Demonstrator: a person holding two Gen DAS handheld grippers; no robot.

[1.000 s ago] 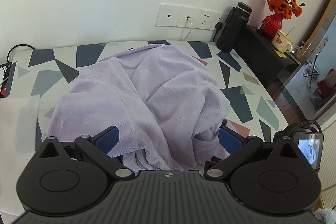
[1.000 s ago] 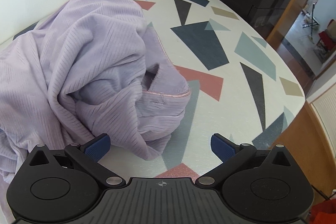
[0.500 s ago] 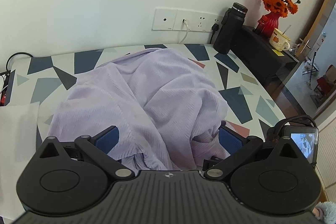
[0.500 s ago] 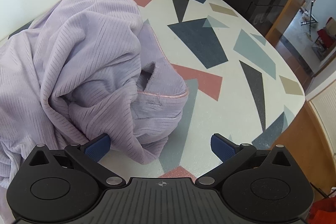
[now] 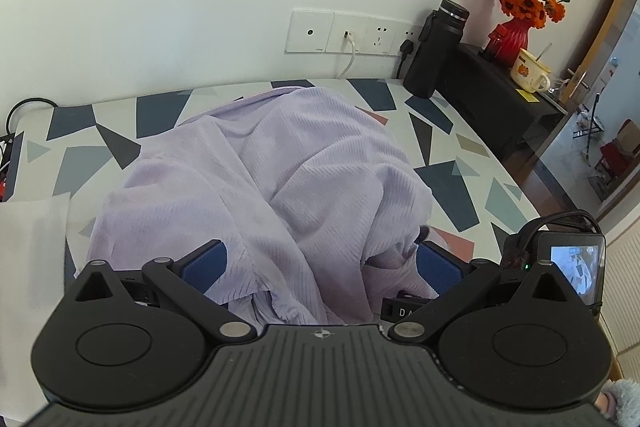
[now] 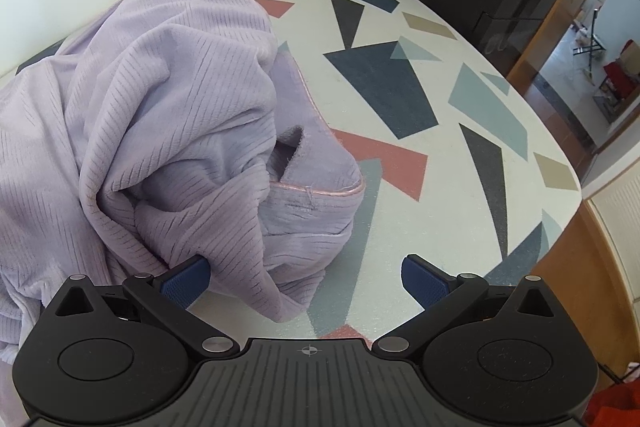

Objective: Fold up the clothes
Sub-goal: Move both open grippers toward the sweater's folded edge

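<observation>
Left gripper [image 5: 320, 263]: spread wide, straddling the near hem.
Lilac garment [image 5: 264, 187]: crumpled mid-table [image 6: 460, 155], unfolded.
Right gripper [image 6: 308, 281]: spread, at the garment's loose right corner.
Technique: best to pinch single-layer edges, draw apart, flatten before creasing.

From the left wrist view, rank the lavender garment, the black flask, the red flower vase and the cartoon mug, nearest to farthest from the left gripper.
1. Lavender garment: bunched between the left gripper fingers.
2. Black flask: far right, against the wall.
3. Cartoon mug and red flower vase: on the dark cabinet past the flask; too close to call.
</observation>
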